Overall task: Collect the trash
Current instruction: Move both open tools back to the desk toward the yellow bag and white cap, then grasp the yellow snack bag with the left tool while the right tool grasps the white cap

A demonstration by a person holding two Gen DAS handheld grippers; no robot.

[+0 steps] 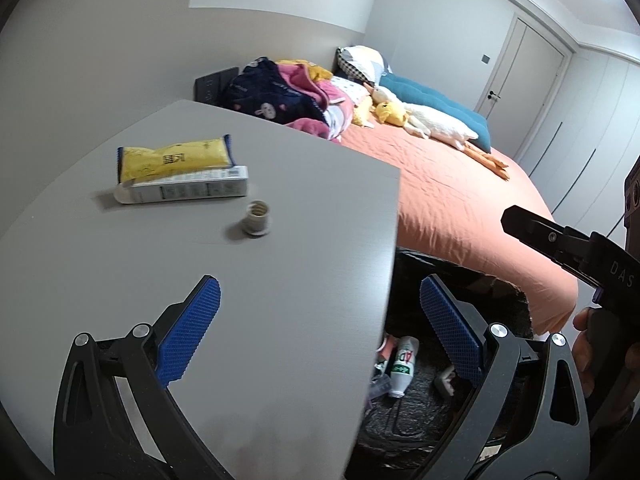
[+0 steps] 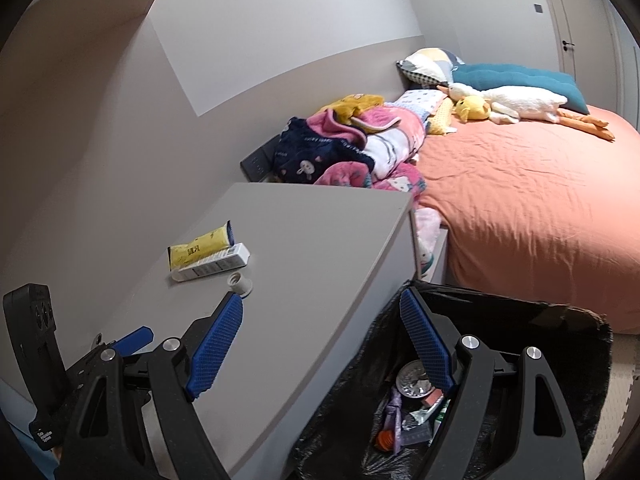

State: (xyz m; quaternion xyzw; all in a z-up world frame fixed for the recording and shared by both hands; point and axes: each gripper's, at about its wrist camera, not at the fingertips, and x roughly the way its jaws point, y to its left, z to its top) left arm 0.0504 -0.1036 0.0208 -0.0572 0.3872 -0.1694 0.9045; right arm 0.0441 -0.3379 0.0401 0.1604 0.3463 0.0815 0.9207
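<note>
On the grey table [image 1: 280, 280] beside the bed [image 1: 460, 208] lie three pieces of trash, all close together. I see a yellow packet [image 1: 176, 156] lying flat, its long axis running left to right in my left wrist view, with a blue sealed edge at each end. Touching its near side lies a white carton [image 1: 188, 190], on its side and parallel to the packet, its tapered end pointing left. Just in front of the carton's right end stands a small white screw cap [image 1: 256, 220], upright, its open mouth facing up.

My left gripper [image 1: 320, 332] hangs over the table's near corner with its blue-padded jaws spread wide and empty. My right gripper [image 2: 320, 344] is likewise wide open with nothing between its pads, one finger over the table, the other over a black-lined trash bin [image 2: 560, 320] standing on the floor against the table's edge.

Inside the bin I make out a white bottle [image 1: 404, 364] with red lettering, lying tilted with its neck down, plus crumpled wrappers too jumbled to identify. The gripper frames cut off much of the bin. Print on the packet and carton is too small to read. A hand [image 1: 588, 344] shows partly at the left view's right edge.
</note>
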